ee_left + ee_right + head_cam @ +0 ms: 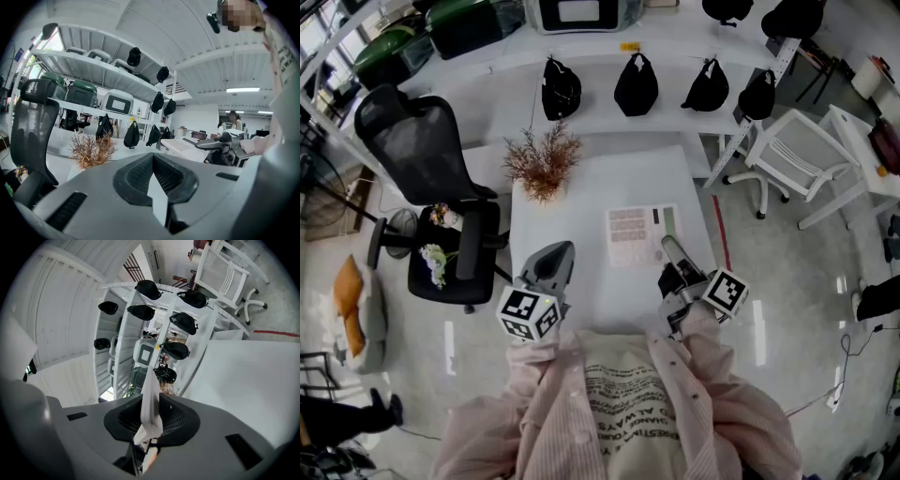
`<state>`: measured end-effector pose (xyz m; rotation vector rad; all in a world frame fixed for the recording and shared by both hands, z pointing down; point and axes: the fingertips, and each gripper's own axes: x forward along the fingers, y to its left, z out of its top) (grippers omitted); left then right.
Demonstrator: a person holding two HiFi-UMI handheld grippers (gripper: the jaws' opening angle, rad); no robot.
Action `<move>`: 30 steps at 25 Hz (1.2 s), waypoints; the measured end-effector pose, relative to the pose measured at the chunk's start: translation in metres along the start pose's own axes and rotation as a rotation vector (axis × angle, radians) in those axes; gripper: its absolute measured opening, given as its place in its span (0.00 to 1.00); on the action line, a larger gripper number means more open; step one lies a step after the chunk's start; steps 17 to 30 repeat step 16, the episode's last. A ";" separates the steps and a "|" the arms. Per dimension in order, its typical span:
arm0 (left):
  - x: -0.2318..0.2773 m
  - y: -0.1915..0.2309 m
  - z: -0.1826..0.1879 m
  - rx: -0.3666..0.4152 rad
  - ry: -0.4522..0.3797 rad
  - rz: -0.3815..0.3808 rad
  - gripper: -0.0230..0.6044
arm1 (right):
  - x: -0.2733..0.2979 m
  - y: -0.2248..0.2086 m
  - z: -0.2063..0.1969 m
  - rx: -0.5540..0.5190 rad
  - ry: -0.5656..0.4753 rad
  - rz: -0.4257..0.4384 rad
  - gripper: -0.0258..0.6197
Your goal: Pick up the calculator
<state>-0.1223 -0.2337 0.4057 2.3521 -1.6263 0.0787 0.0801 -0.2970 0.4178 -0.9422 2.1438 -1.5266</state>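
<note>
The calculator (633, 234) is a flat pale slab with pinkish keys and a green strip. It lies level over the white table (581, 202), and my right gripper (667, 246) is shut on its near right edge. In the right gripper view the calculator (151, 380) stands edge-on between the pads of that gripper (151, 401). The left gripper view shows the calculator (187, 149) sticking out from the right gripper (220, 145), above the table top. My left gripper (558, 248) hovers over the table's near left; its tips (153, 159) meet and hold nothing.
A dried brown plant (544, 167) stands at the table's far left corner. A black office chair (431, 150) with flowers on its seat is to the left, a white chair (797, 155) to the right. Black bags (636, 84) hang on the white shelf behind.
</note>
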 end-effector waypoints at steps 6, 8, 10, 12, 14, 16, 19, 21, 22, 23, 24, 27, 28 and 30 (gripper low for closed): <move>0.004 0.003 -0.004 -0.006 0.006 0.005 0.04 | 0.001 -0.007 0.002 0.001 -0.001 -0.017 0.15; 0.005 0.003 -0.004 -0.007 0.008 0.003 0.04 | 0.001 -0.008 0.003 0.004 -0.002 -0.016 0.15; 0.007 0.003 -0.005 -0.008 0.010 0.002 0.04 | 0.001 -0.009 0.003 0.004 -0.001 -0.015 0.15; 0.008 0.003 -0.006 -0.008 0.012 0.002 0.04 | 0.001 -0.010 0.004 0.010 -0.001 -0.016 0.15; 0.010 0.003 -0.006 -0.008 0.014 0.002 0.04 | 0.002 -0.011 0.004 0.018 -0.001 -0.015 0.15; 0.011 0.002 -0.006 -0.008 0.016 0.003 0.04 | 0.002 -0.012 0.005 0.020 0.000 -0.016 0.15; 0.011 0.002 -0.006 -0.008 0.016 0.003 0.04 | 0.002 -0.012 0.005 0.020 0.000 -0.016 0.15; 0.011 0.002 -0.006 -0.008 0.016 0.003 0.04 | 0.002 -0.012 0.005 0.020 0.000 -0.016 0.15; 0.011 0.002 -0.006 -0.008 0.016 0.003 0.04 | 0.002 -0.012 0.005 0.020 0.000 -0.016 0.15; 0.011 0.002 -0.006 -0.008 0.016 0.003 0.04 | 0.002 -0.012 0.005 0.020 0.000 -0.016 0.15; 0.011 0.002 -0.006 -0.008 0.016 0.003 0.04 | 0.002 -0.012 0.005 0.020 0.000 -0.016 0.15; 0.011 0.002 -0.006 -0.008 0.016 0.003 0.04 | 0.002 -0.012 0.005 0.020 0.000 -0.016 0.15; 0.011 0.002 -0.006 -0.008 0.016 0.003 0.04 | 0.002 -0.012 0.005 0.020 0.000 -0.016 0.15; 0.011 0.002 -0.006 -0.008 0.016 0.003 0.04 | 0.002 -0.012 0.005 0.020 0.000 -0.016 0.15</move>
